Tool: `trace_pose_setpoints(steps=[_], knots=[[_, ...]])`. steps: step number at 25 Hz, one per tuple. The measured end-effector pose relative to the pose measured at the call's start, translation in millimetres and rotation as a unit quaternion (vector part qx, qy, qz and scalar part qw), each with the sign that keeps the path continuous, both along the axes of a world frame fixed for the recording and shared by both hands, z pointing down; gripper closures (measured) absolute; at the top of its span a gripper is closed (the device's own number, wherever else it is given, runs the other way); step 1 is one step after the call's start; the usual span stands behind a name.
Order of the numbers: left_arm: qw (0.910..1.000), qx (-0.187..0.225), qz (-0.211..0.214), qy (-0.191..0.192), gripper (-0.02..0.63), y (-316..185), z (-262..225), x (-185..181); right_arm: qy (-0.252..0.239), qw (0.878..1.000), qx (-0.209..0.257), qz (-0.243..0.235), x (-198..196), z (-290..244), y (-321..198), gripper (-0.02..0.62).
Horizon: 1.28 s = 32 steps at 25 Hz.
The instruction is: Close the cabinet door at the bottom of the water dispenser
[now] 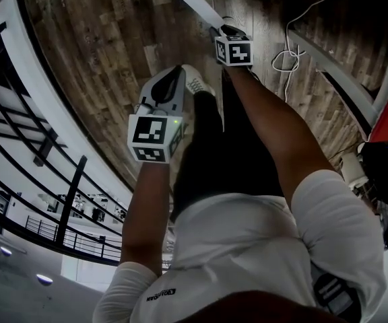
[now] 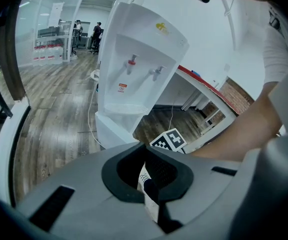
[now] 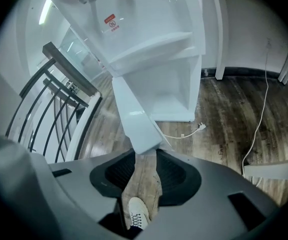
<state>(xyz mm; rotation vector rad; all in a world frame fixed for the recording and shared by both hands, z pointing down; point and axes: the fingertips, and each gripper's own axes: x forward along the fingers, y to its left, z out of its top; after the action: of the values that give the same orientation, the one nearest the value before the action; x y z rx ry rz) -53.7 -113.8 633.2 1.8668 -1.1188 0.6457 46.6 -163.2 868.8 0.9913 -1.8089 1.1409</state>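
Two grippers show in the head view: the left gripper [image 1: 167, 86] at centre left and the right gripper [image 1: 224, 32] higher, near the white cabinet door [image 1: 188, 0] at the top of the frame. In the right gripper view the jaws stand apart with the open door's lower corner right at their mouth, contact unclear, below the water dispenser [image 3: 149, 29] in the upper centre. The left gripper's jaws leave a narrow gap holding nothing, with only a shoe [image 2: 145, 176] showing through.

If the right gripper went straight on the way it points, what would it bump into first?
The right gripper would most likely meet the open cabinet door, whose edge sits right at its parted jaws; depth is unclear.
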Motion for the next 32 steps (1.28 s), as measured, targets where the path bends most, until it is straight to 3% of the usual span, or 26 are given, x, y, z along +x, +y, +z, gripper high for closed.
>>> trace_pose_setpoints(steps=[15, 32], knots=[[0.9999, -0.001, 0.011, -0.001, 0.607, -14.6, 4.1, 6.6, 0.026, 0.999, 0.034, -0.015, 38.3, -0.8, -54.0, 0.454], [0.9997, -0.003, -0.019, -0.015, 0.607, -31.1, 5.6, 0.9, 0.040, 0.996, 0.070, -0.040, 66.7, -3.7, -112.3, 0.458]])
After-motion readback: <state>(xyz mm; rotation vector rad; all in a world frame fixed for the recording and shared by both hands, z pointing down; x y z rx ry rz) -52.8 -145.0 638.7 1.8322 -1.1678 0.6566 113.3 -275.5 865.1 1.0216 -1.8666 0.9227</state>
